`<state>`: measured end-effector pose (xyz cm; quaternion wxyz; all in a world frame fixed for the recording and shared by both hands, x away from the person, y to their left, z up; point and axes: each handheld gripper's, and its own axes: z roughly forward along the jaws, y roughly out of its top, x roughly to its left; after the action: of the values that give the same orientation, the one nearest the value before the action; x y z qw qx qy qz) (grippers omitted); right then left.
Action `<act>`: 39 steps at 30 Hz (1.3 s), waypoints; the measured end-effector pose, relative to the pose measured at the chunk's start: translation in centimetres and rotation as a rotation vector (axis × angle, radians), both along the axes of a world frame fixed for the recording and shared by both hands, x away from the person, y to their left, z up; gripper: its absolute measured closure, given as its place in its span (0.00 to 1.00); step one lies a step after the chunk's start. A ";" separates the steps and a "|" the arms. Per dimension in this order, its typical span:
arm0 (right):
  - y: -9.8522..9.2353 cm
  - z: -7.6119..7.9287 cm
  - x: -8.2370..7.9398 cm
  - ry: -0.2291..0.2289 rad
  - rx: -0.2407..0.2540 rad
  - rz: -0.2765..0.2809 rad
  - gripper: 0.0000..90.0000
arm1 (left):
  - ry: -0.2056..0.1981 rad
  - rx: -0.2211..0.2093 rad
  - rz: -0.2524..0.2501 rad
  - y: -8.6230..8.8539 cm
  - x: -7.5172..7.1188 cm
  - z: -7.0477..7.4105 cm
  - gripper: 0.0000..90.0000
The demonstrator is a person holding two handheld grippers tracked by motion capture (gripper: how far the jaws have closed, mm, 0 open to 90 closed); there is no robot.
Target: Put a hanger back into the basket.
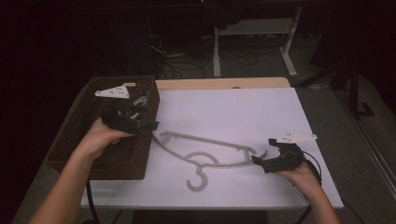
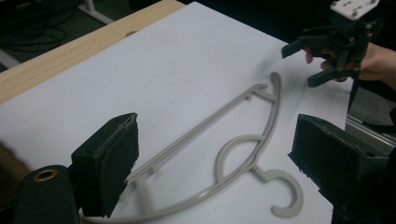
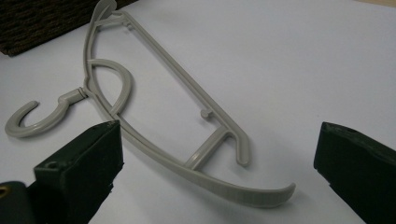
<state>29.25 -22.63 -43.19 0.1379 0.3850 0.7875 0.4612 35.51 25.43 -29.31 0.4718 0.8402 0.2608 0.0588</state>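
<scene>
A grey plastic hanger (image 1: pixel 205 151) lies flat on the white tabletop (image 1: pixel 233 107), its hook toward the near edge. My left gripper (image 1: pixel 150 116) hovers over the right rim of a dark woven basket (image 1: pixel 140 158), just left of the hanger's left end. Its jaws stand open with nothing between them, and it looks along the hanger (image 2: pixel 233 149). My right gripper (image 1: pixel 263 150) is low by the hanger's right tip, open, touching nothing. In the right gripper view the hanger's curved end (image 3: pixel 243 191) lies between and ahead of the wide jaws. The right gripper (image 2: pixel 299 66) is also visible at the top right of the left gripper view.
The basket fills the table's left side, and a pale grey piece (image 1: pixel 140 100) shows inside it. A wooden strip (image 1: pixel 224 83) borders the far edge. Beyond the table are desk legs (image 1: pixel 217 51) and cables on a dark floor.
</scene>
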 end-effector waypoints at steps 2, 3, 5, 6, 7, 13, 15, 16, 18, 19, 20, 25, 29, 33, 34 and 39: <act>-0.1 0.0 0.0 0.001 -0.001 -0.001 0.01 | 0.001 0.002 -0.017 -1.5 -0.1 -0.2 0.17; -0.1 0.0 0.0 0.001 -0.002 -0.001 0.01 | 0.001 0.005 -0.024 -2.2 -0.1 -0.4 0.18; -0.1 0.0 -0.1 0.003 -0.002 -0.005 0.01 | -0.003 0.008 -0.040 -3.7 -0.4 -0.7 0.22; -0.1 0.0 -0.1 0.003 -0.002 -0.007 0.01 | -0.005 0.011 -0.047 -4.4 -0.5 -0.9 0.23; -0.1 0.0 -0.1 0.000 -0.002 -0.006 0.01 | -0.005 0.010 -0.056 -5.1 -0.6 -1.1 0.26; -0.2 0.0 -0.3 0.001 -0.006 -0.006 0.01 | 0.005 0.023 -0.108 -8.9 -0.9 -3.0 0.49; -0.3 0.0 -0.4 0.000 -0.007 -0.007 0.01 | 0.021 0.035 -0.133 -9.9 -1.0 -3.9 0.60; -0.4 0.0 -0.4 0.001 -0.007 -0.007 0.01 | 0.028 0.041 -0.142 -10.4 -1.0 -4.3 0.64; -0.4 0.0 -0.4 0.004 -0.008 -0.008 0.01 | 0.048 0.059 -0.167 -11.3 -1.1 -5.3 0.73; -0.5 -0.1 -0.4 0.004 -0.007 -0.009 0.01 | 0.057 0.069 -0.176 -11.7 -1.1 -5.8 0.76; -0.5 -0.1 -0.4 0.006 -0.006 -0.010 0.01 | 0.064 0.076 -0.183 -12.0 -1.1 -6.2 0.80; -0.4 -0.1 -0.4 0.006 -0.009 -0.007 0.01 | 0.112 0.114 -0.238 -13.9 -1.0 -9.1 0.98; -0.5 0.0 -0.4 0.007 -0.005 -0.010 0.01 | 0.128 0.140 -0.260 -16.0 -0.7 -11.0 1.00; -0.5 0.0 -0.4 0.007 0.001 -0.011 0.01 | 0.139 0.165 -0.287 -18.5 -0.3 -12.5 1.00; -0.6 0.0 -0.4 0.005 0.002 -0.011 0.01 | 0.141 0.172 -0.295 -19.1 -0.2 -12.9 1.00; -0.7 0.2 -0.4 0.001 0.011 -0.014 0.01 | 0.128 0.237 -0.308 -22.3 0.4 -14.5 1.00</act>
<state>28.85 -23.34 -43.01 0.1387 0.3914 0.7821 0.4646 35.92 3.11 -43.85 0.3556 0.9218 0.1501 -0.0372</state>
